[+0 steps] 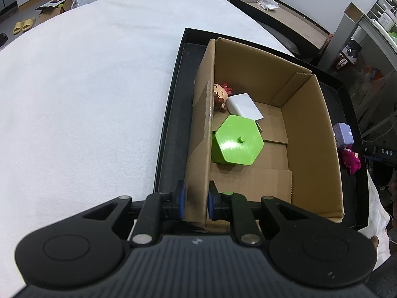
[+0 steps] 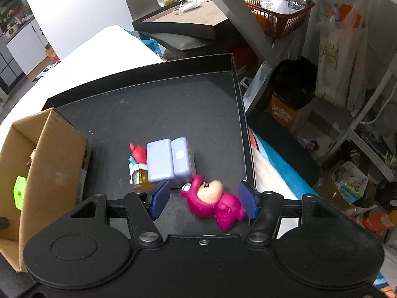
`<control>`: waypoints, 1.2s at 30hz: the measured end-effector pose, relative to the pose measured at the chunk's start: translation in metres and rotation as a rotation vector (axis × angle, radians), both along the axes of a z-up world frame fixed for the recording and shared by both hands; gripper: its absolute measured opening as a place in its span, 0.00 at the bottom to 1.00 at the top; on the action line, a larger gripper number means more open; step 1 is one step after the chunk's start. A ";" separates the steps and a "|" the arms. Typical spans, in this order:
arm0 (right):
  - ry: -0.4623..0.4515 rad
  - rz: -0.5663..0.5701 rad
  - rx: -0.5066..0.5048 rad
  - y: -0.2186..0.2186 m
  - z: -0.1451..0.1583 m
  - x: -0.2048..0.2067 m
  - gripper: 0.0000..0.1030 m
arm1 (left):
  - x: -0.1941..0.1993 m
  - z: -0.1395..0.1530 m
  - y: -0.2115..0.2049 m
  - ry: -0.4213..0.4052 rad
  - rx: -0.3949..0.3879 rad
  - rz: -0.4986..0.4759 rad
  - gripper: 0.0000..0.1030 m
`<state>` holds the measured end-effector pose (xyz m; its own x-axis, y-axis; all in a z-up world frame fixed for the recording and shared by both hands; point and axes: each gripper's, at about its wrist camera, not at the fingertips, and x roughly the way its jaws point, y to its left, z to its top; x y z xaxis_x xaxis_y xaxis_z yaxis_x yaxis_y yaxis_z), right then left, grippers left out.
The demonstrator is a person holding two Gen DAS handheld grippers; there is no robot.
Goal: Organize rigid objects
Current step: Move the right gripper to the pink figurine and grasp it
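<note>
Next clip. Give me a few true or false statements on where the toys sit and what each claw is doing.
1. The left claw is clamped on the cardboard box wall. True.
2. The green hexagonal container lies in the black tray outside the box. False: it is inside the box.
3. The right claw is shut on the purple case. False: it is open around the pink figure, pads not pressing.
4. The white box is in the cardboard box. True.
</note>
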<state>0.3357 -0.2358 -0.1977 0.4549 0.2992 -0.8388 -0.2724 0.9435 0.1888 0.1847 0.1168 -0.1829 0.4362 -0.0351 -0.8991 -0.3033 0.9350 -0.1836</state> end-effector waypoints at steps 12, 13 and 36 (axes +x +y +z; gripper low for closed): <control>0.078 0.020 0.018 0.005 -0.013 0.002 0.59 | -0.002 0.000 0.001 -0.008 -0.005 -0.002 0.16; 0.089 0.014 0.013 0.004 -0.015 0.001 0.59 | -0.003 0.000 0.001 -0.009 -0.006 -0.001 0.16; 0.070 0.066 -0.118 0.023 -0.004 -0.025 0.30 | -0.006 0.003 0.005 -0.021 -0.025 -0.004 0.16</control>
